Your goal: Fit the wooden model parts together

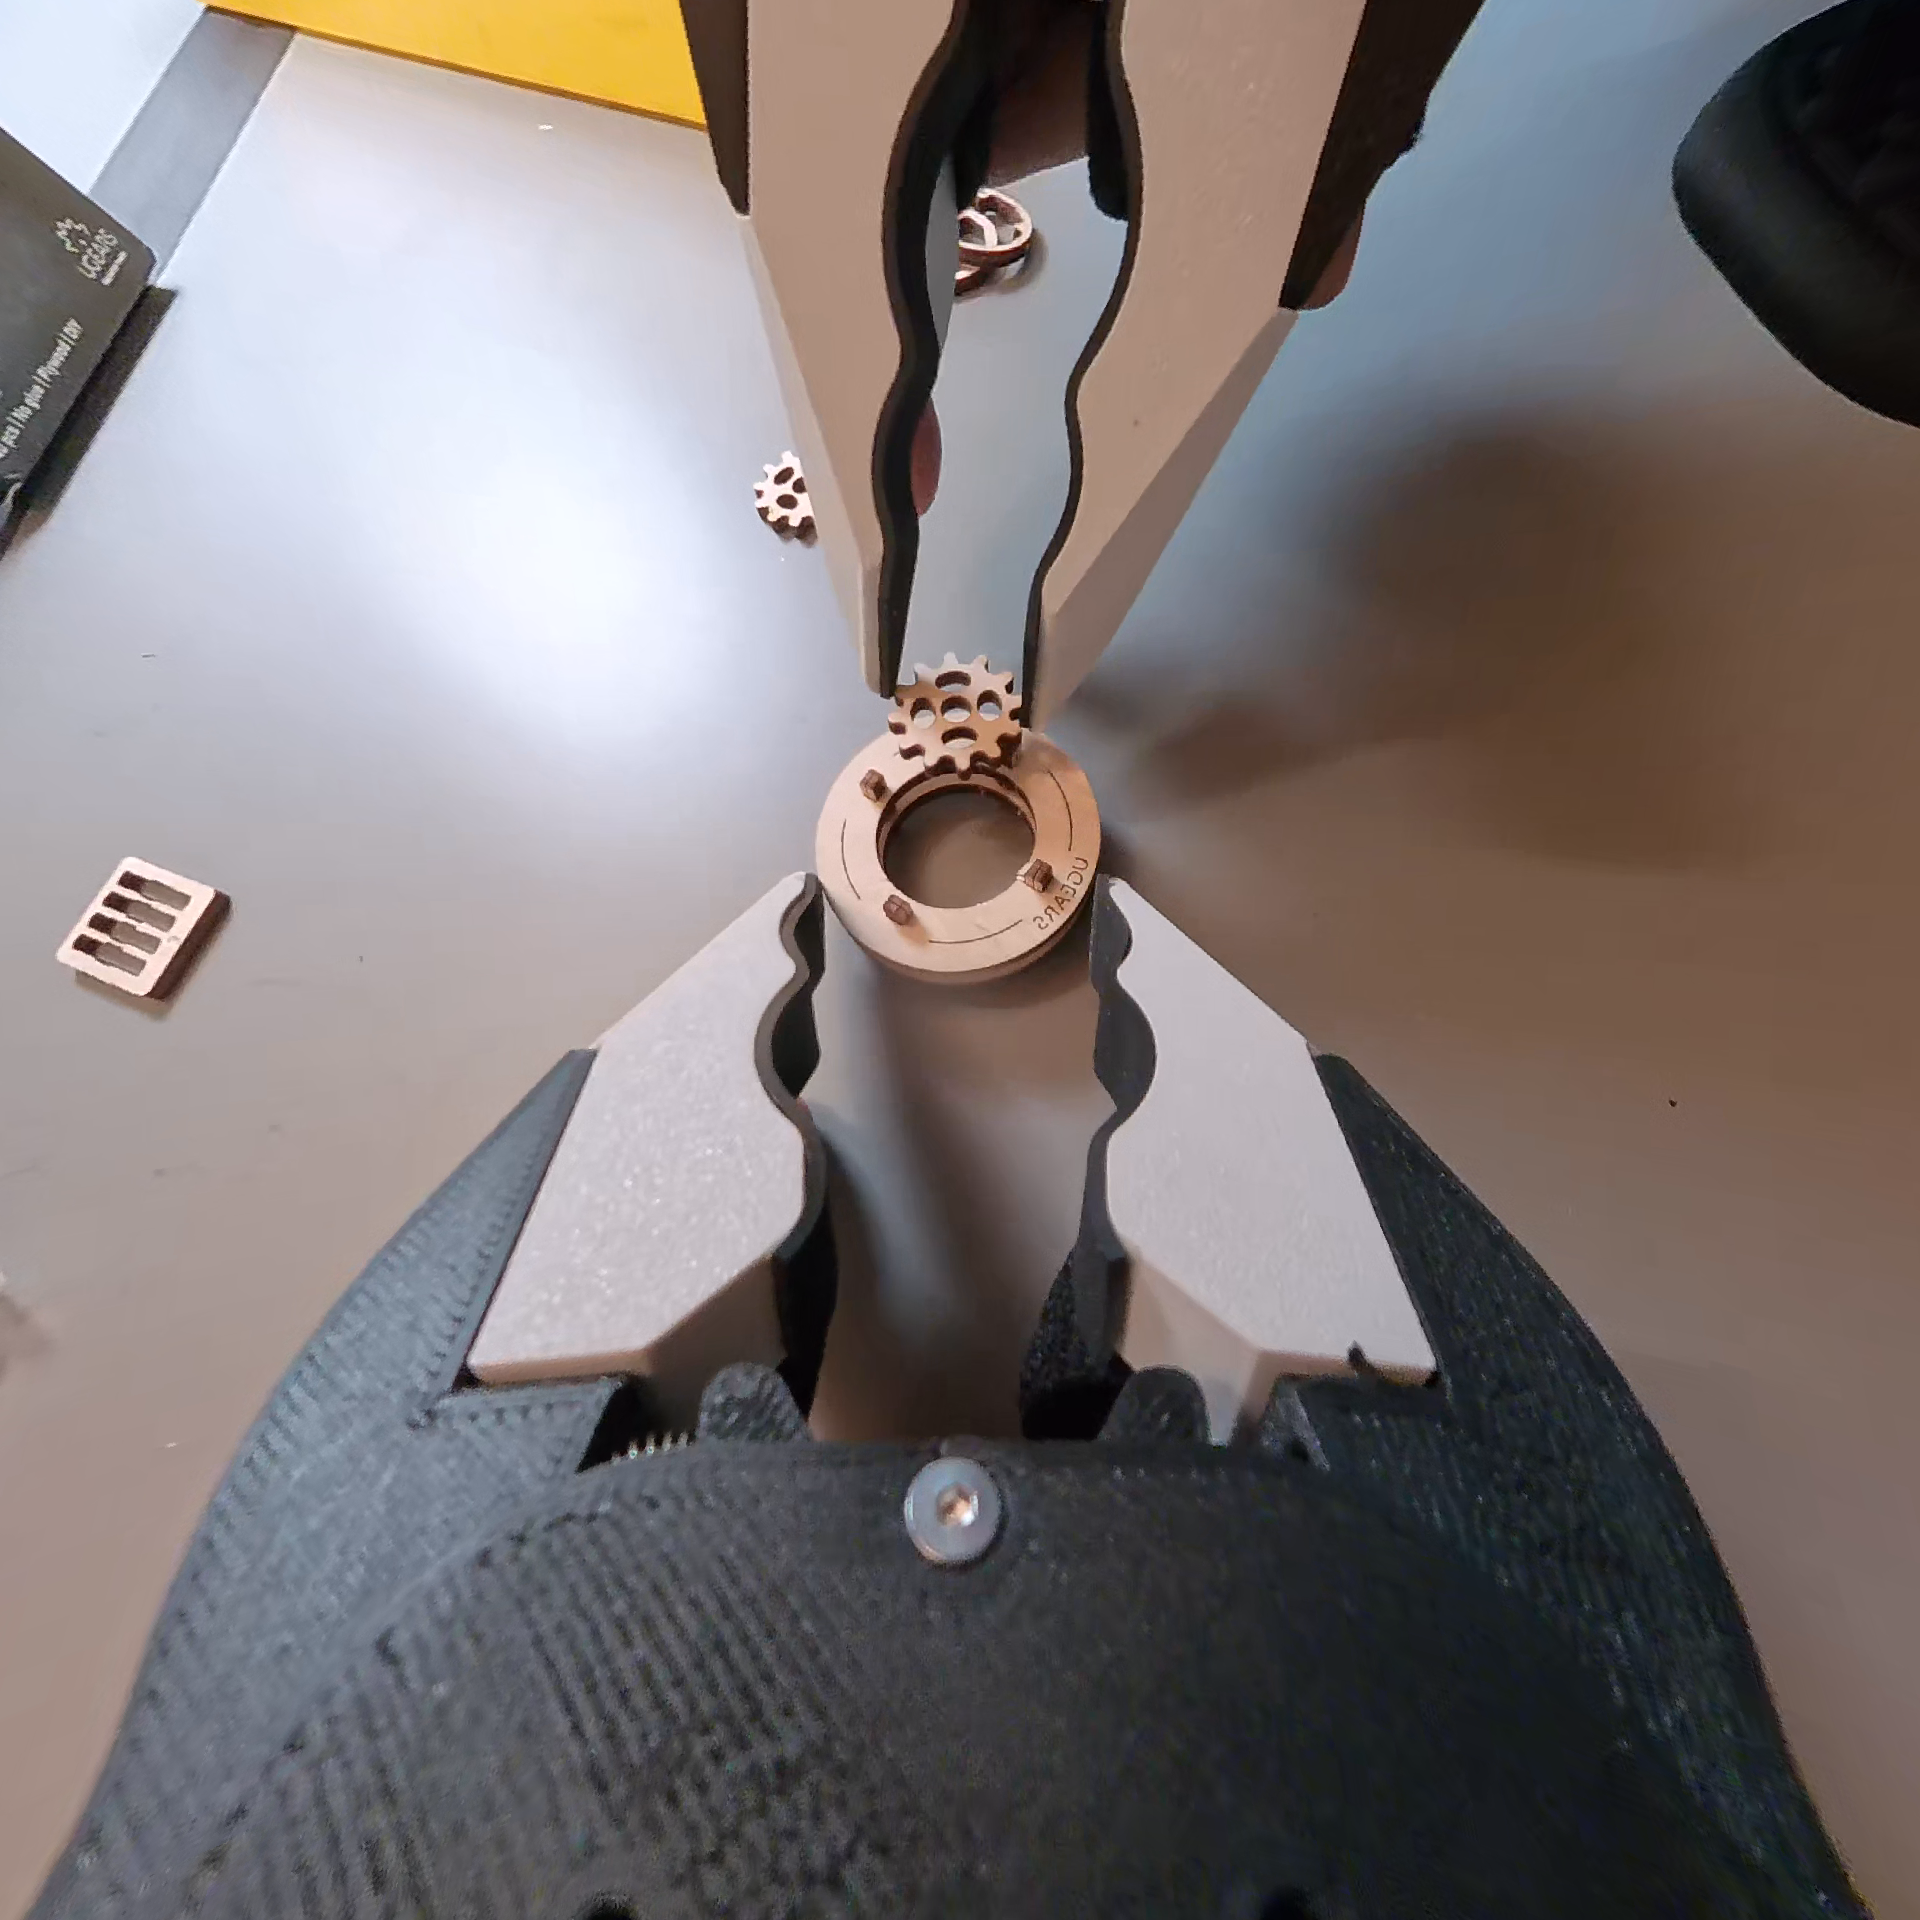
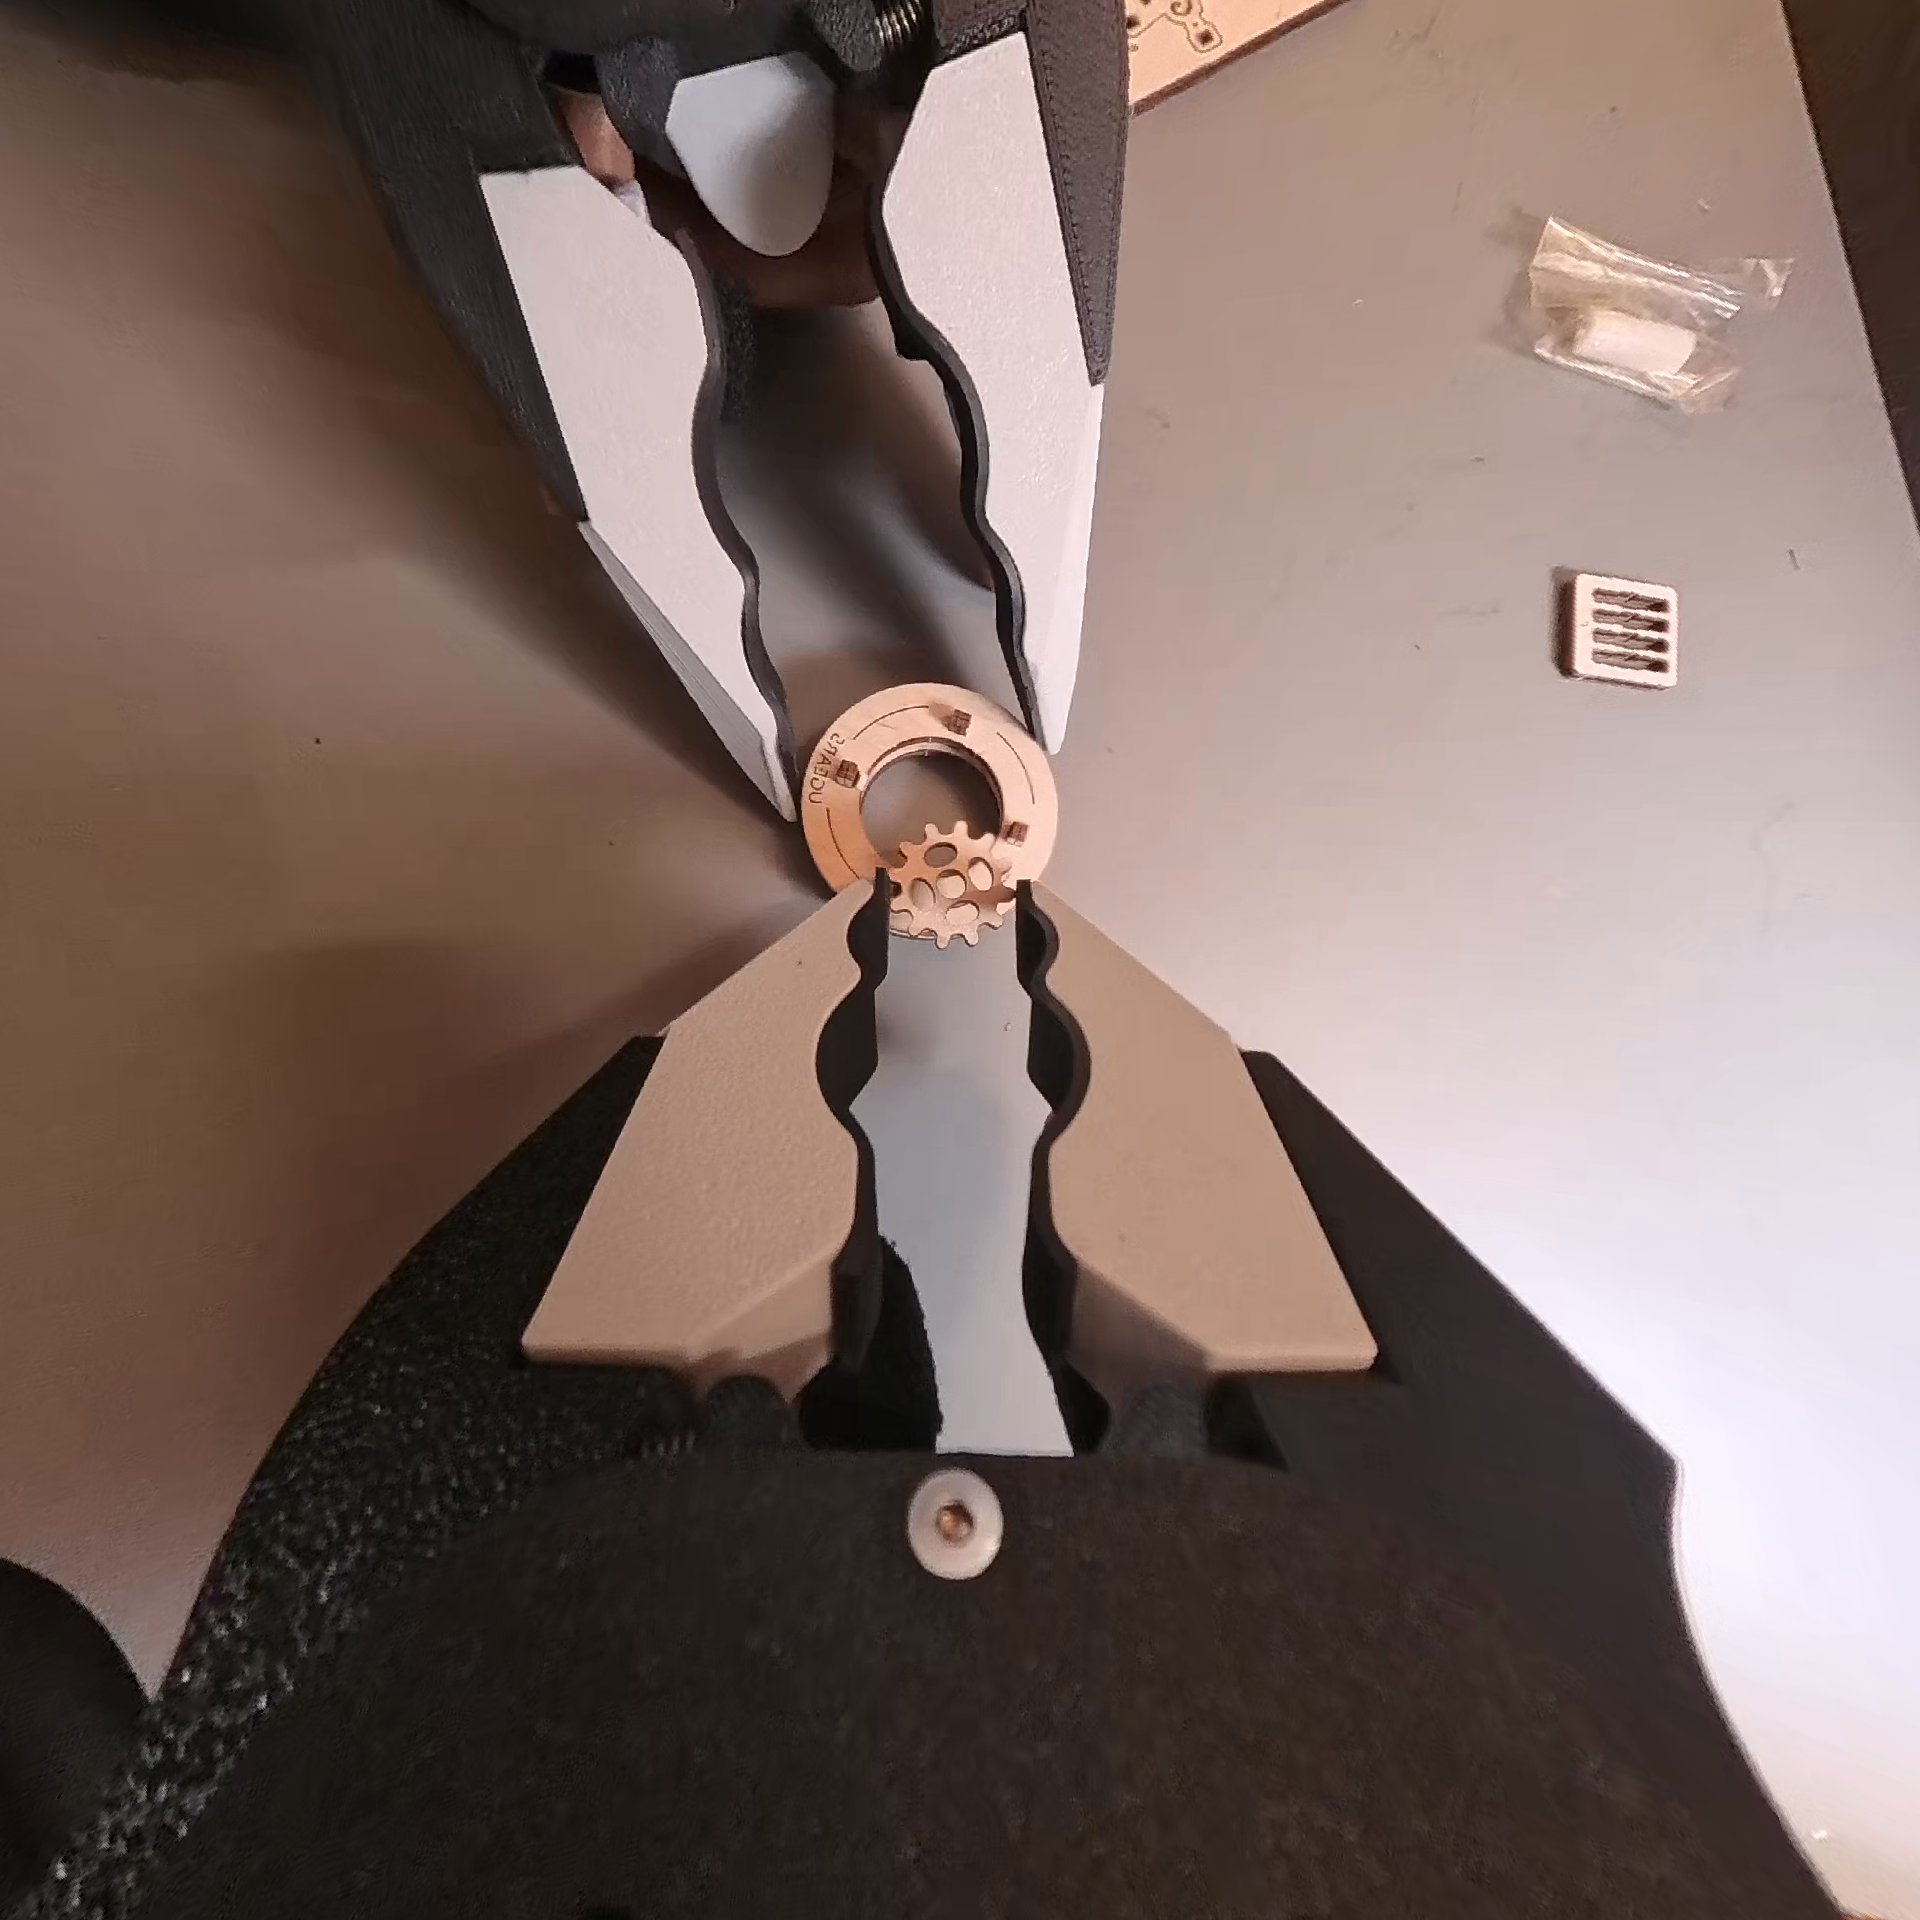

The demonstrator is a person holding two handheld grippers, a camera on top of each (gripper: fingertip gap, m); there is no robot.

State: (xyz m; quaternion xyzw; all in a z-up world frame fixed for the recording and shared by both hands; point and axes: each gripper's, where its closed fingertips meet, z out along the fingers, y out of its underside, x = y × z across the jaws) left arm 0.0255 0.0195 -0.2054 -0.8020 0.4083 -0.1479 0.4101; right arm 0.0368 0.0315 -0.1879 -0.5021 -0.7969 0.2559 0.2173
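A wooden ring (image 1: 1055,821) with small square pegs lies flat on the grey table; it also shows in the right wrist view (image 2: 1034,790). My left gripper (image 1: 956,904) is shut on the ring, one fingertip at each side of its near half. My right gripper (image 2: 954,894) comes from the opposite side and is shut on a small wooden gear (image 2: 951,896). The gear (image 1: 954,717) is tilted and rests on the ring's rim on the right gripper's side. The right gripper (image 1: 956,675) and the left gripper (image 2: 914,769) face each other across the ring.
A second small gear (image 1: 779,499) and a round wooden piece (image 1: 992,244) lie beyond the ring. A slotted wooden plate (image 1: 140,928) (image 2: 1621,629) lies off to one side. A black booklet (image 1: 52,291), a clear bag of small parts (image 2: 1631,312) and a wooden sheet (image 2: 1226,42) sit at the edges. Only a small space, under 4 cm, lies between the two pairs of fingers.
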